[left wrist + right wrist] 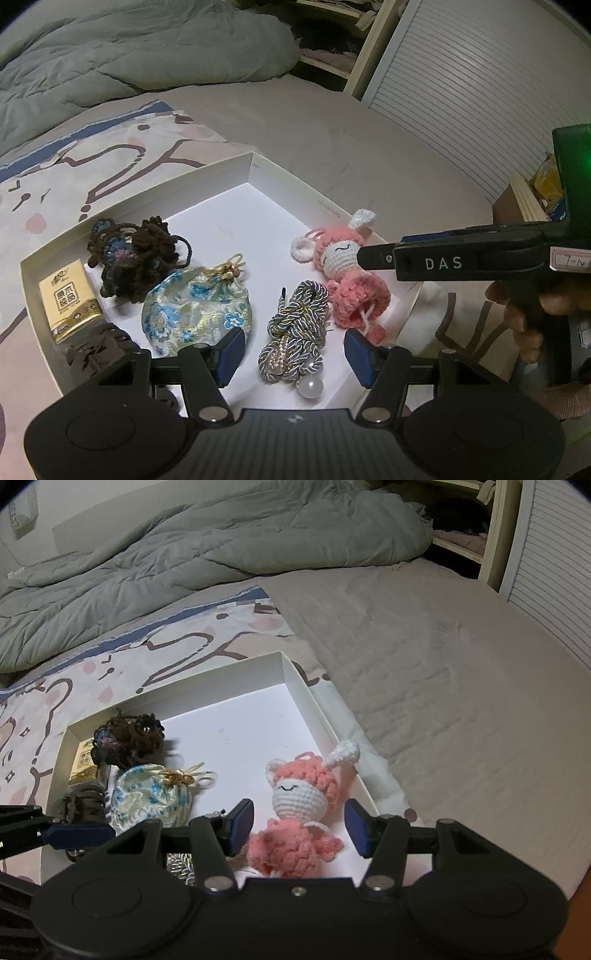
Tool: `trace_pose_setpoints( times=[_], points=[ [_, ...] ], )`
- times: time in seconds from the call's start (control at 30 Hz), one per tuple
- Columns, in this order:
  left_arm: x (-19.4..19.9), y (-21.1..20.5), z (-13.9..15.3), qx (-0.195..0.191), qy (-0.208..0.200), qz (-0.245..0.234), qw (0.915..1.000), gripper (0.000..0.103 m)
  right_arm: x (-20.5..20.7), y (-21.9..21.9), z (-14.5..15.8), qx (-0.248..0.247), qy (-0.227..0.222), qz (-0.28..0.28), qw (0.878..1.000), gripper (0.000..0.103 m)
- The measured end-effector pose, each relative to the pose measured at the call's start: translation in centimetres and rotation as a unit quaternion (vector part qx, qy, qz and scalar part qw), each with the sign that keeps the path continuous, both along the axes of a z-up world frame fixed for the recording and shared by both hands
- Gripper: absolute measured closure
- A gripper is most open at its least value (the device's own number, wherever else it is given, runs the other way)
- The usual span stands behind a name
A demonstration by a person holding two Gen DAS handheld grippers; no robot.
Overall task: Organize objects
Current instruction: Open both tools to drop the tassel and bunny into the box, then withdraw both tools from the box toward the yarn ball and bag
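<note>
A shallow white box point(236, 164) lies on the bed. In it lie a pink crochet bunny doll point(343, 266), a silver twisted cord with a pearl point(295, 332), a blue floral pouch point(195, 314), a dark yarn bundle point(136, 258), a gold tissue pack point(70, 299) and a dark object point(99, 350). My left gripper point(295, 350) is open above the cord. My right gripper point(297, 825) is open around the bunny point(299, 805) and holds nothing; it also shows in the left wrist view point(373, 254).
A grey-green duvet point(129, 55) is heaped at the back of the bed. A patterned sheet point(92, 166) lies under the box point(295, 672). A white slatted cabinet point(480, 92) stands to the right, with a cardboard box point(524, 199) beside it.
</note>
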State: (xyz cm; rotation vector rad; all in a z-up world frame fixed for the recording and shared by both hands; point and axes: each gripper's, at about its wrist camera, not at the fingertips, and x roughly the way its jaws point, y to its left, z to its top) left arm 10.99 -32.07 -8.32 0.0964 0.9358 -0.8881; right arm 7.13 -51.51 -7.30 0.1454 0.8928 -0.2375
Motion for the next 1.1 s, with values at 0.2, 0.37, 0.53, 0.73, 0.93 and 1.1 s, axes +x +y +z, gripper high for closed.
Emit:
trace_pose_setpoints(
  times=[0.2,0.37,0.53,0.73,0.93,1.1],
  points=[
    [-0.1,0.7,0.6,-0.003,-0.002,0.008,1.0,0.043,-0.4,0.5,0.6,0.001,-0.006,0.0,1.0,0.048],
    [-0.2,1.4,1.1,-0.002,-0.005,0.017,0.9998,0.043,-0.8,0.9,1.4,0.004,-0.015,0.002,1.0,0.045],
    [-0.3,2.3,1.7,-0.002,-0.011,0.027,0.9996,0.043,-1.3,1.5,1.9,0.006,-0.022,0.004,1.0,0.042],
    [-0.5,3.4,2.2,0.006,-0.022,0.042,0.9989,0.021,-2.2,2.1,2.8,-0.004,-0.033,0.009,0.999,0.03],
    [-0.8,4.5,2.9,0.004,-0.036,0.055,0.9979,0.002,-3.2,2.5,3.8,-0.021,-0.043,0.01,0.999,0.023],
    [-1.0,5.4,3.4,0.005,-0.046,0.069,0.9965,0.0,-4.0,2.8,4.3,-0.028,-0.051,0.007,0.998,0.016]
  ],
)
